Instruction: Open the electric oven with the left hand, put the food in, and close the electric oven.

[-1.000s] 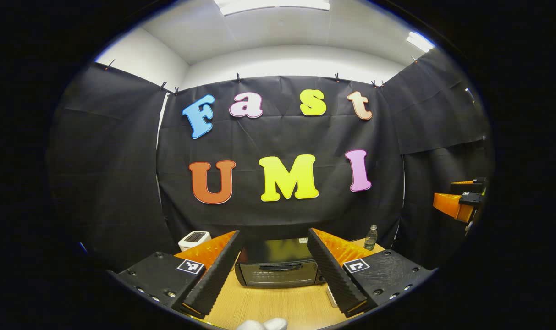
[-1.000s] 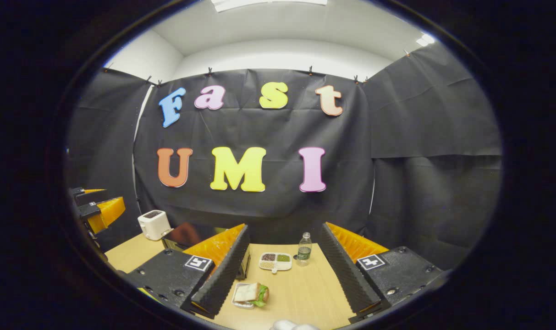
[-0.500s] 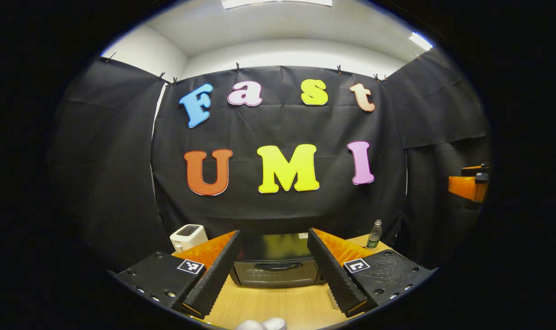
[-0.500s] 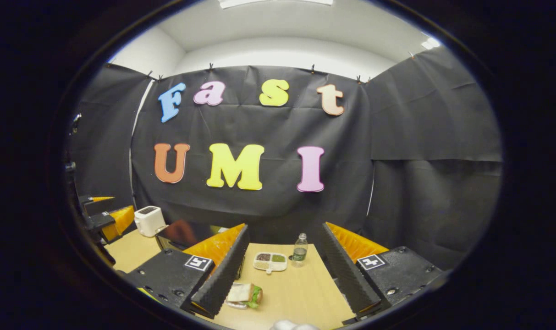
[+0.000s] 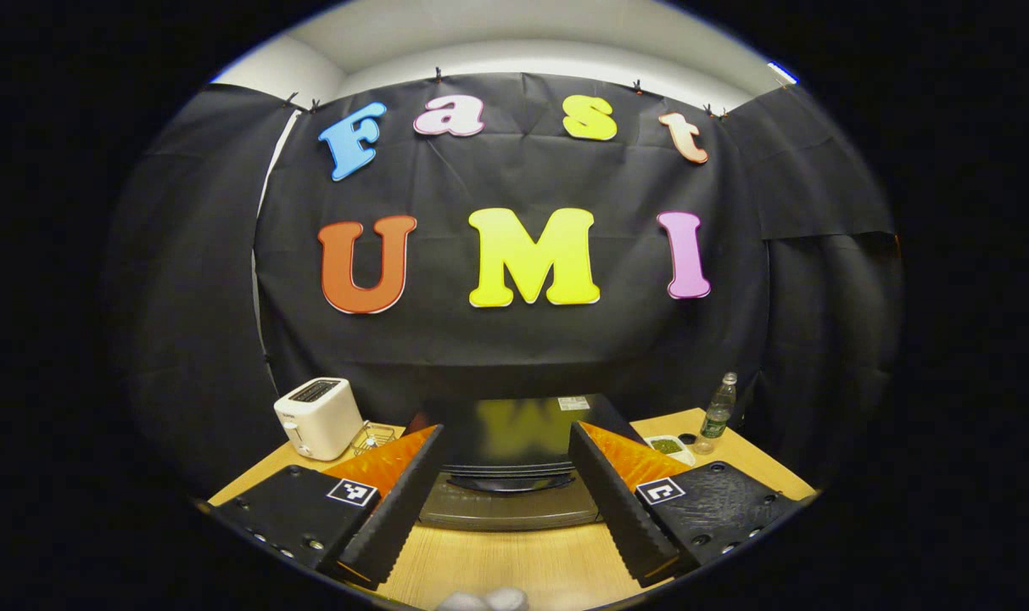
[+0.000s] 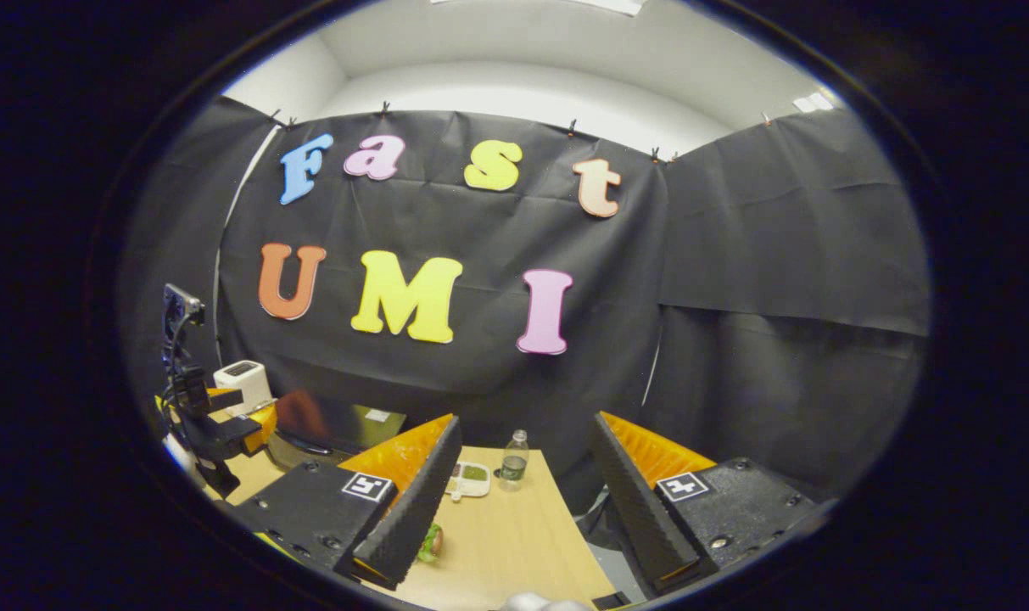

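Note:
The electric oven (image 5: pixel 507 475), black on top with a grey front, stands on the wooden table (image 5: pixel 514 564) straight ahead in the left gripper view. Its door looks shut, and the handle (image 5: pixel 511 484) runs across the top of the door. My left gripper (image 5: pixel 504 433) is open, a short way in front of the oven, with the handle showing between its fingers. In the right gripper view the oven (image 6: pixel 332 424) is at the left, with the left gripper (image 6: pixel 221 424) before it. My right gripper (image 6: pixel 522 422) is open and holds nothing. The food, a sandwich (image 6: pixel 432 543), peeks out beside its left finger.
A white toaster (image 5: pixel 315 416) and a small wire rack (image 5: pixel 375 437) stand left of the oven. To the oven's right are a divided snack tray (image 6: pixel 467 478) and a water bottle (image 6: pixel 512 462). The table's right edge (image 6: pixel 578 543) drops to the floor.
The left gripper has moved closer to the oven, which now looks larger. The right gripper has swung to the right, so the sandwich is mostly hidden behind its finger.

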